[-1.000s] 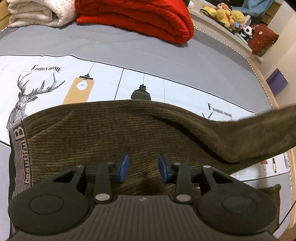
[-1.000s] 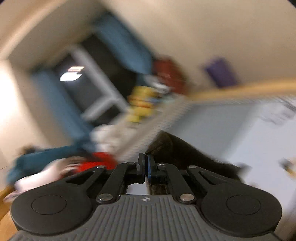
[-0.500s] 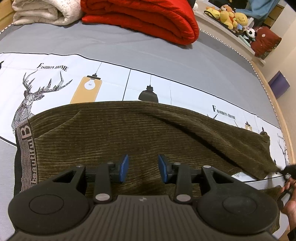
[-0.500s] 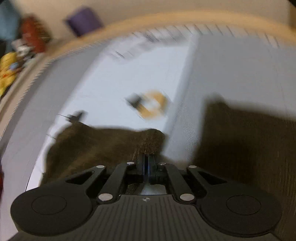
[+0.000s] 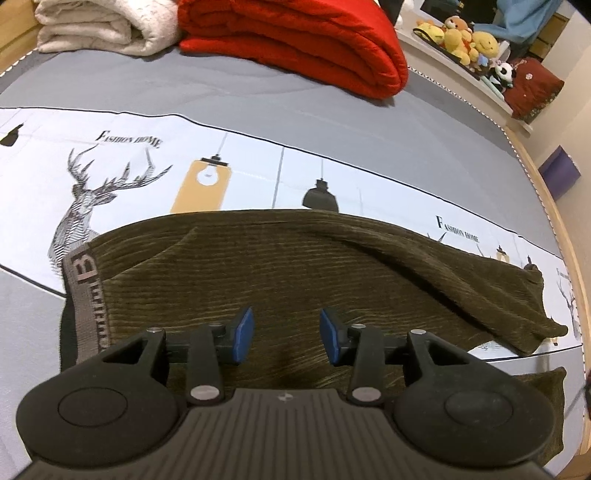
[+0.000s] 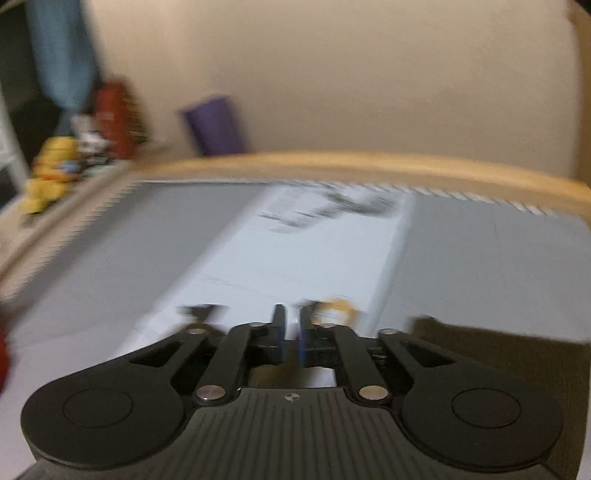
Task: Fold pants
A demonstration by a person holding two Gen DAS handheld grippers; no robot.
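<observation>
Through your left wrist camera, your left claw (image 5: 283, 336) hangs over the pants (image 5: 295, 273) with its jaws parted a moderate way and nothing between the blue pads (image 5: 243, 334); they have just been opening a little further. The pants are olive-brown ribbed cloth lying flat on the bed (image 5: 258, 99), their long axis running from 9 o'clock to 3 o'clock across the frame. The grey lettered waistband (image 5: 88, 295) is the 9 o'clock end and the leg cuffs (image 5: 535, 314) the 3 o'clock end. One leg lies folded over the other, with a diagonal crease falling toward 4 o'clock and a strip of the lower leg showing at 4 o'clock below it. The cloth covers part of the bedspread's printed band, where a deer (image 5: 85, 199) sits at 10 o'clock and hanging lamps (image 5: 203, 184) at 12. At the far edge of the bed, a red quilt (image 5: 295, 40) is folded at 12 o'clock beside a cream blanket (image 5: 103, 26) at 11. Plush toys (image 5: 465, 40) line a shelf at 1 o'clock.

Through your right wrist camera, badly blurred, your right claw (image 6: 290, 336) has just been opening; its jaws stand narrowly apart with nothing between them. A dark corner of the pants (image 6: 498, 354) lies at 4 o'clock, beside the claw and apart from its tips. Bare bedspread stretches toward the wooden bed frame (image 6: 369, 166) at 12 o'clock.
</observation>
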